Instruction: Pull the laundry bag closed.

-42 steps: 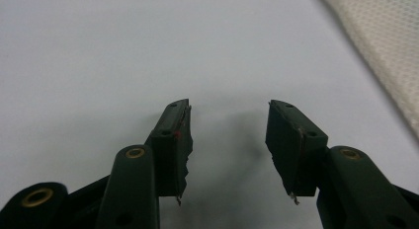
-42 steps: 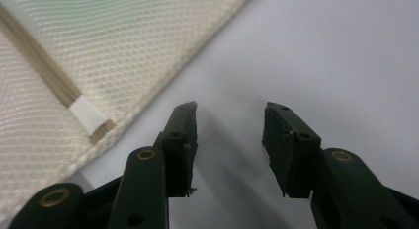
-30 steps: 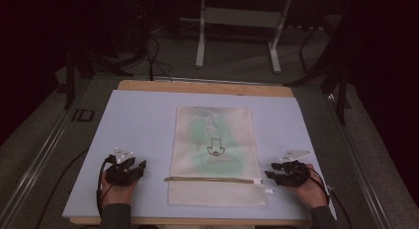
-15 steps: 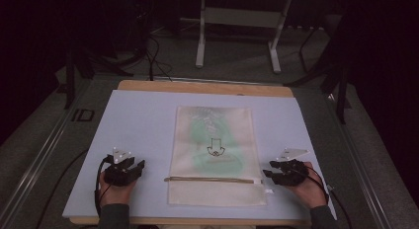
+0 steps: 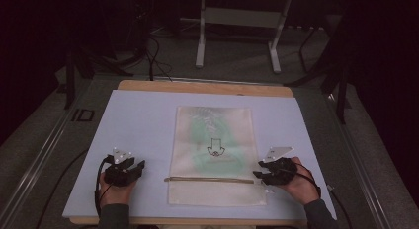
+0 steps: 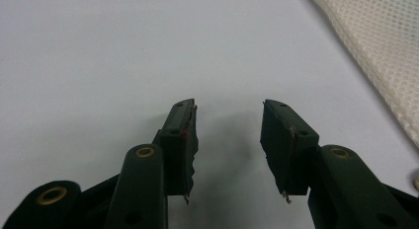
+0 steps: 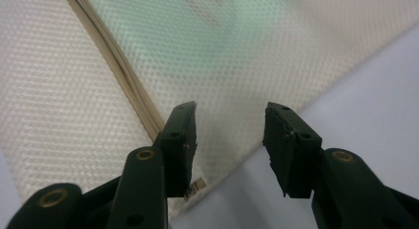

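A pale mesh bag [image 5: 213, 155] with something green inside lies flat in the middle of the light mat [image 5: 138, 120]. A tan zipper line [image 5: 207, 179] crosses it near the front. My right gripper [image 5: 259, 174] is open at the bag's right edge, level with the zipper. In the right gripper view its jaws [image 7: 230, 123] hover over the mesh [image 7: 207, 51] beside the zipper [image 7: 118, 71], with nothing pinched between them. My left gripper [image 5: 138, 167] is open over bare mat, left of the bag. In the left gripper view the bag's edge [image 6: 380, 56] lies off to the right, beyond its open jaws [image 6: 228, 120].
The mat covers a wooden table whose far edge [image 5: 202, 87] shows as a tan strip. Metal stand legs [image 5: 200, 36] and cables stand on the dark floor behind. Wide bare mat lies left and right of the bag.
The right hand has moved its gripper leftward and a little up, onto the bag's right edge. The left gripper and the bag have stayed put.
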Tool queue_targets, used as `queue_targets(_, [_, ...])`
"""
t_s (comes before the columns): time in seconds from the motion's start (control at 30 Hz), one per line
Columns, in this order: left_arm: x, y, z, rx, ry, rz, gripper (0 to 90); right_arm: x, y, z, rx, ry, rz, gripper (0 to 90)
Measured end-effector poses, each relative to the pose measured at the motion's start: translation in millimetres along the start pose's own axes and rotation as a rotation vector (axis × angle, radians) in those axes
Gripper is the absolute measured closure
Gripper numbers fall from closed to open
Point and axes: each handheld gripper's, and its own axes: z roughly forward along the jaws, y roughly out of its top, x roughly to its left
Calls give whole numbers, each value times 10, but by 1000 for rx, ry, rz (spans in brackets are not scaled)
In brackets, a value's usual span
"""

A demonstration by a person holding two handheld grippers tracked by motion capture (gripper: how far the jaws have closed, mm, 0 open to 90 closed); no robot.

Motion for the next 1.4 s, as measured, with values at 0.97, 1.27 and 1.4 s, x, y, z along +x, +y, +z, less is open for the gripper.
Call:
queue_targets(0.97, [-32,-4,10,13,-6,16,569,175,602,119,80,29,-166,589])
queue_targets(1.27, [-3,-6,-4,8,-9,7,577,270,750,205,89,55,-204,550])
queue_targets(1.4, [-16,-4,7,13,-12,12,578,308,832,263,85,67,-213,539])
